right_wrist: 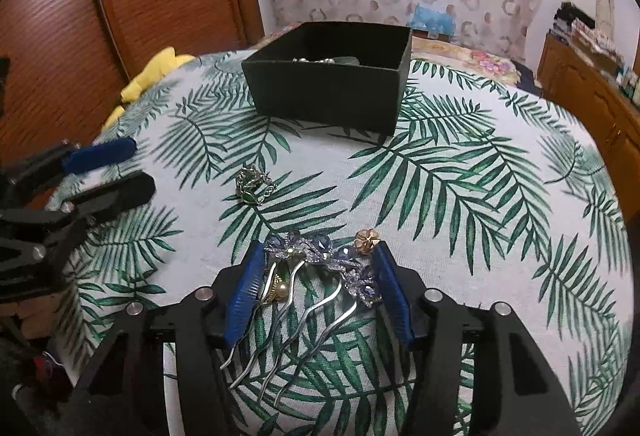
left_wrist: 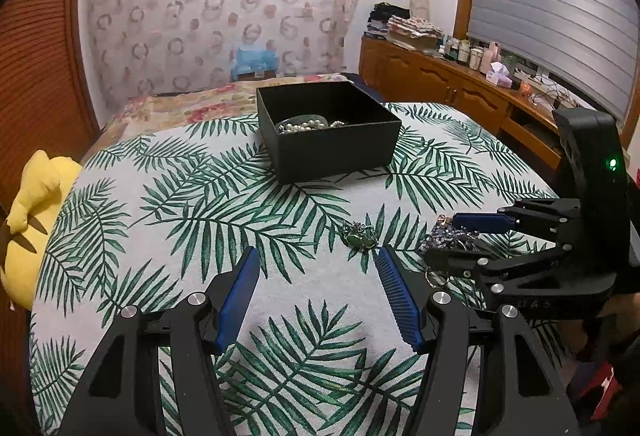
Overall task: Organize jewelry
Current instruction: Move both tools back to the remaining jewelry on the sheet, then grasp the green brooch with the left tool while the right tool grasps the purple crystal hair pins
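We hold the right gripper [right_wrist: 320, 288] low over the bench [right_wrist: 460, 196], its blue fingers [right_wrist: 244, 296] spread wide on either side of a silver hair comb [right_wrist: 316, 276]. The comb has blue gem flowers, wavy prongs and a gold flower at one end; the fingers do not clamp it. The left gripper [left_wrist: 318, 296] is open and empty. Just ahead of it lies a green-stone pendant [left_wrist: 359, 235]. The black box [left_wrist: 328, 132] further back contains pearls [left_wrist: 304, 125].
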The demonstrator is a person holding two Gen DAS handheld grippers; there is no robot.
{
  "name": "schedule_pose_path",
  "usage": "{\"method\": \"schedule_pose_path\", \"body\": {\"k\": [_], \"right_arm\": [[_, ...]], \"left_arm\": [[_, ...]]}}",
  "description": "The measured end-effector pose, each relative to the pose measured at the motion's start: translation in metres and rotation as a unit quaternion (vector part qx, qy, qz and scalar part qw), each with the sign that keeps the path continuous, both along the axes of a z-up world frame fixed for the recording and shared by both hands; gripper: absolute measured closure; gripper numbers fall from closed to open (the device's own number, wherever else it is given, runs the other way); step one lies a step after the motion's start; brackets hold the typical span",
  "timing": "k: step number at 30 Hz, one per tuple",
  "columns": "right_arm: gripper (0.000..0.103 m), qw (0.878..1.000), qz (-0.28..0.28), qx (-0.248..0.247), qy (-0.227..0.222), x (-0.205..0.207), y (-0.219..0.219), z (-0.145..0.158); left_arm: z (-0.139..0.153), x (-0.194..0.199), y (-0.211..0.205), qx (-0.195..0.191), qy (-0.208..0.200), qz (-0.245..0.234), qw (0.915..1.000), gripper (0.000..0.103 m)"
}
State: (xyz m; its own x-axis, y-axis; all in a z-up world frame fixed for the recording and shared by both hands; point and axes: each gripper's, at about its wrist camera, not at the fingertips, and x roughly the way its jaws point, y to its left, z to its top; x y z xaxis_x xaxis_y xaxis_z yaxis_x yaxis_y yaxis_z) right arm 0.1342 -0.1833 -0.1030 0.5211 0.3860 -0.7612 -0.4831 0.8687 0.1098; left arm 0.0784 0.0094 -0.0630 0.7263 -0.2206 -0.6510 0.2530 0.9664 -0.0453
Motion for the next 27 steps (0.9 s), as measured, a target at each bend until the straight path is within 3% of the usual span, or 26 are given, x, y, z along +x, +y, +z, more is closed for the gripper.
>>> {"method": "schedule_pose_path", "body": {"k": [19, 27], "right_arm": [[0.045, 0.999, -0.01, 0.03, -0.024, -0.006, -0.041, 0.019], [0.045, 0.999, -0.011, 0.031, -0.019, -0.007, -0.043, 0.014]], "left_arm": [[-0.016, 0.032, -0.028, 0.007, 0.049, -0.035, 0.9982, 0.044], [-0.019, 0.05, -0.038, 0.0, 0.064, -0.036, 0.9973, 0.058]]}}
